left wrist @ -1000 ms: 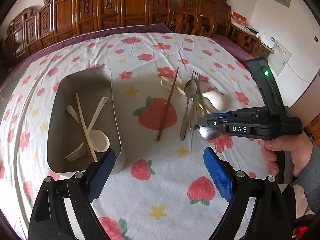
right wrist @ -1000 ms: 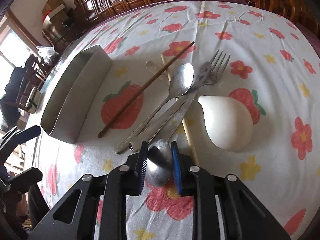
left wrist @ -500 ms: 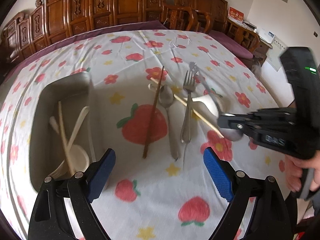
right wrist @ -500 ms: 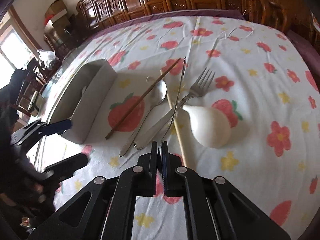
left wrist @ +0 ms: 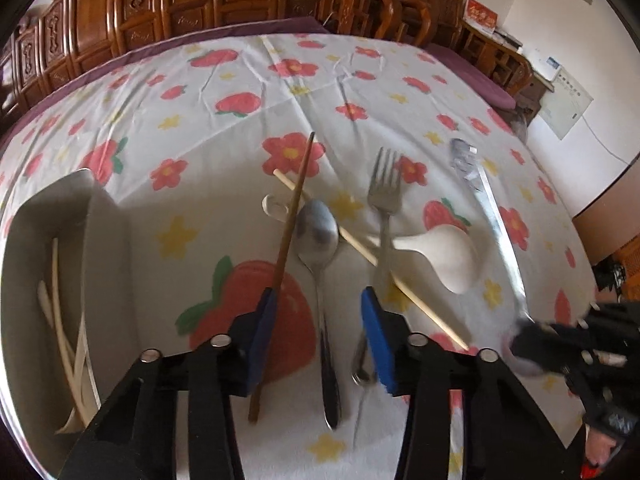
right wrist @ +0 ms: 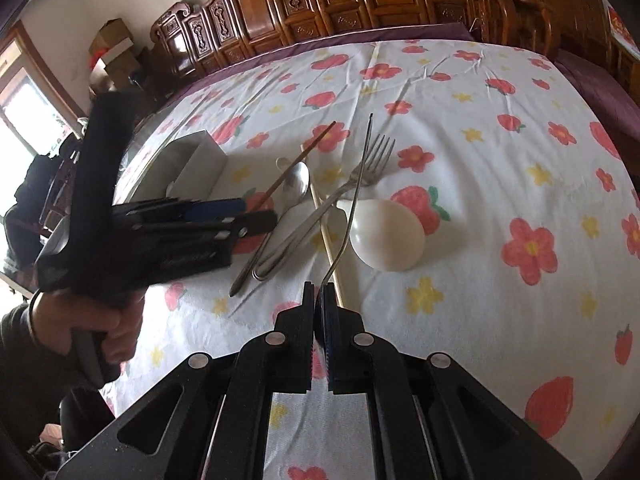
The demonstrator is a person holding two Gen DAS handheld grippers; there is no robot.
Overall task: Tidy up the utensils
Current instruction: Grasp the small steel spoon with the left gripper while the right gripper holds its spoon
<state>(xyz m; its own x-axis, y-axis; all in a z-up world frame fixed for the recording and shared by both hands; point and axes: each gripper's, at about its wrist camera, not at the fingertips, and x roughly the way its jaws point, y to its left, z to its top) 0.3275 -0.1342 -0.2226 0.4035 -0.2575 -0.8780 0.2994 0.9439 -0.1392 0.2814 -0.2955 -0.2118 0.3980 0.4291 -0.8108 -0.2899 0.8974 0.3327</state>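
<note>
- The right gripper is clamped on the bowl of a metal spoon; the spoon is lifted off the cloth, with its handle pointing away over the pile.
- The left gripper hangs low over the utensils, and its jaws have just been closing. The handle of a second steel spoon lies between the blue pads, but the pads are not pressing on it.
- A dark brown chopstick lies just beside the left pad, and a fork lies by the right pad.
- A pale chopstick runs diagonally under the fork, beside a white ladle-style spoon.
- All of this rests on a strawberry-print tablecloth.
- A metal tray stands to the left, holding pale utensils.
- In the right wrist view, a person's hand grips the left gripper's handle.
</note>
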